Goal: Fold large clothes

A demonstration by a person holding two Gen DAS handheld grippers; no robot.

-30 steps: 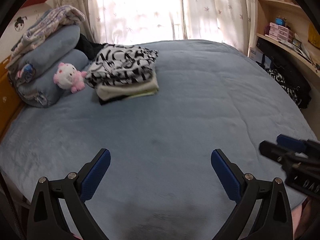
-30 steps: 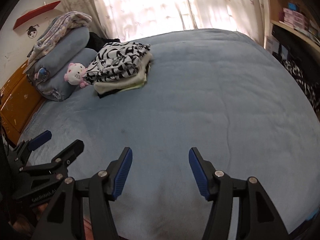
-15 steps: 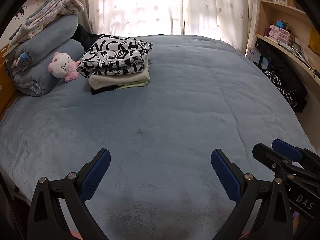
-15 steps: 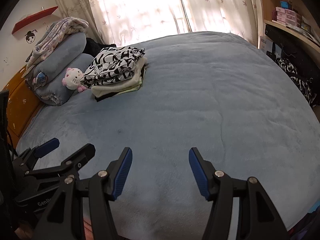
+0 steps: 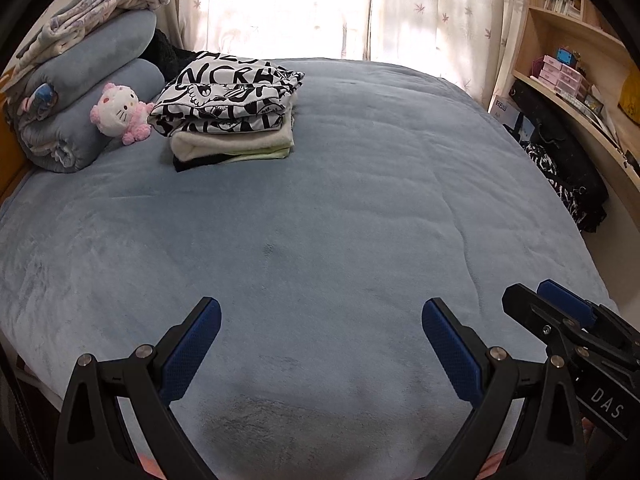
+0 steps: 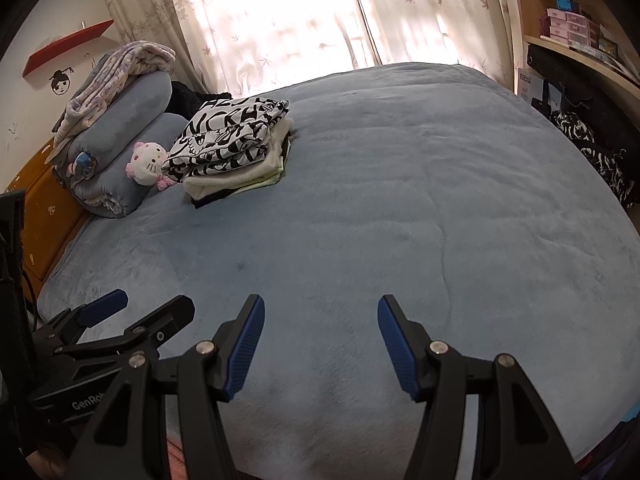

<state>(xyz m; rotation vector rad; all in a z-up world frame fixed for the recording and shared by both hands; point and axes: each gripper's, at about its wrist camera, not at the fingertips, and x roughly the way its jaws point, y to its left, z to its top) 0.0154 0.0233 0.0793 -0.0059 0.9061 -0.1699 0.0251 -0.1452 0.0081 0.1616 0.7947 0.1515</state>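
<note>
A stack of folded clothes (image 5: 230, 114) (image 6: 236, 148), topped by a black-and-white printed piece, lies at the far left of the blue bed (image 5: 340, 208) (image 6: 400, 200). My left gripper (image 5: 320, 320) hangs open over the bed's near edge with nothing between its blue pads; it shows again at the lower left of the right wrist view (image 6: 136, 304). My right gripper (image 6: 320, 316) is open and empty too, close beside the left one, and its fingers reach into the left wrist view (image 5: 544, 300) at the lower right. Both are far from the stack.
Rolled blue bedding (image 5: 88, 104) with a patterned blanket and a pink-and-white plush toy (image 5: 118, 114) lie left of the stack. Dark black-and-white clothing (image 5: 568, 176) is piled by the curved shelf (image 5: 580, 92) on the right. An orange cabinet (image 6: 44, 204) stands left of the bed. Curtains hang behind.
Both views have tilted slightly, so the stack and pillows sit a little differently in frame. In the left wrist view the right gripper has come further in. Both grippers stay open.
</note>
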